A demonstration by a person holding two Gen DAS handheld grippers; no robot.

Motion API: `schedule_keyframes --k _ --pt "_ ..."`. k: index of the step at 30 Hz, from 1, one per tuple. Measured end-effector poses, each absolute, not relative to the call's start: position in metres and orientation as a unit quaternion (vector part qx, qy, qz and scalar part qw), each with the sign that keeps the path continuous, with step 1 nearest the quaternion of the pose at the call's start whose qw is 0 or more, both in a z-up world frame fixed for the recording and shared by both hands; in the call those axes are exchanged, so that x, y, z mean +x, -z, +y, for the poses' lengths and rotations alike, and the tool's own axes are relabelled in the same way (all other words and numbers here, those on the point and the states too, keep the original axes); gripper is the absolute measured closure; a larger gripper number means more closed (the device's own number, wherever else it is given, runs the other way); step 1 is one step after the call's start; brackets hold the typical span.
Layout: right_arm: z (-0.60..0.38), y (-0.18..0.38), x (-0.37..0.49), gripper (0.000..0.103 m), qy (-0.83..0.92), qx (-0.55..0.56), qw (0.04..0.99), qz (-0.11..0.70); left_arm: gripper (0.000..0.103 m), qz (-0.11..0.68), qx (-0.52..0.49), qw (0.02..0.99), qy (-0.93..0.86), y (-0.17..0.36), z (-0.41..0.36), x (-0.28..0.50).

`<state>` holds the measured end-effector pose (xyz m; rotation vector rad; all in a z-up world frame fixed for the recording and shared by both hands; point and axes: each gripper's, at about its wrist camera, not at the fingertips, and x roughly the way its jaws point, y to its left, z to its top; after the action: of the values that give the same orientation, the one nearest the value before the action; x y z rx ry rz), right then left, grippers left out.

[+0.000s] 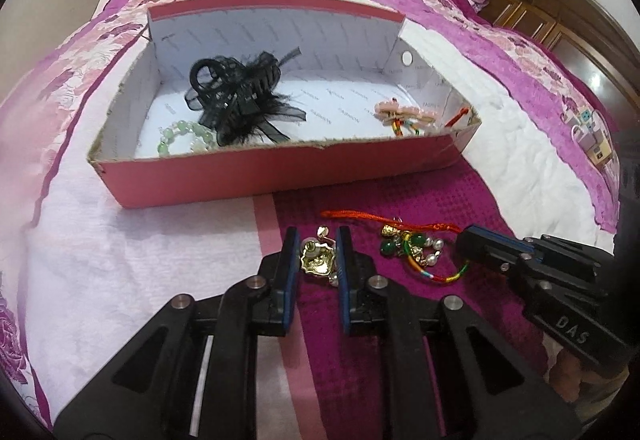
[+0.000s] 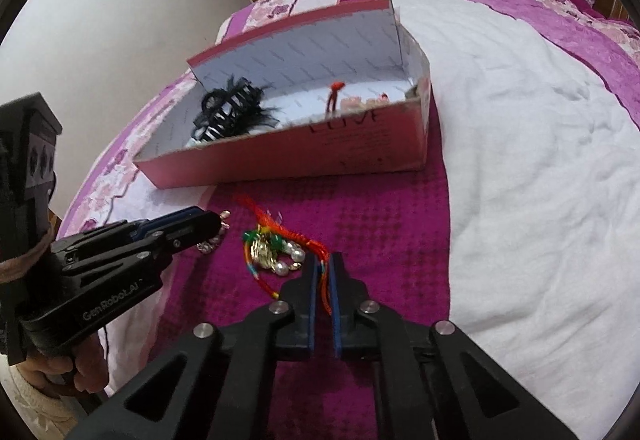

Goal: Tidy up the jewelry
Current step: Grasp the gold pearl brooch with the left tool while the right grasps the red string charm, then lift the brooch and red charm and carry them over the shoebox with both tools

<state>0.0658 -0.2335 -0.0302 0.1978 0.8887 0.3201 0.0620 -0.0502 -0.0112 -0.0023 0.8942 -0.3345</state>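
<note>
left gripper: jaws narrow, clamped on gold earring, low on the bedspread.
right gripper: jaws nearly shut, pinching the red cord of the charm bracelet, which lies on the magenta stripe.
risk, earring: small and smooth; pinch looks partial, could pop out on lift. A second gold piece just beside it may get nudged.
risk, cord: thin strand; may slide through the pads, or the beads may drag and snag the cloth.
risk, crowding: both grippers near each other, could bump.
target: pink box ahead, already holding black hair clip, green bead bracelet, pink piece; near wall could catch dangling charms.
</note>
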Motion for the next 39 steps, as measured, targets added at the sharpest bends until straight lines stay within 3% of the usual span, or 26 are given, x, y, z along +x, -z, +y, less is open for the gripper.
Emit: schedule_keyframes --k 39 --pt "-0.23 -0.074 0.03 0.097 -0.147 0.085 0.956 0.238 0.094 0.277 -0.023 0.953 0.124 -0.07 -0.023 0.041"
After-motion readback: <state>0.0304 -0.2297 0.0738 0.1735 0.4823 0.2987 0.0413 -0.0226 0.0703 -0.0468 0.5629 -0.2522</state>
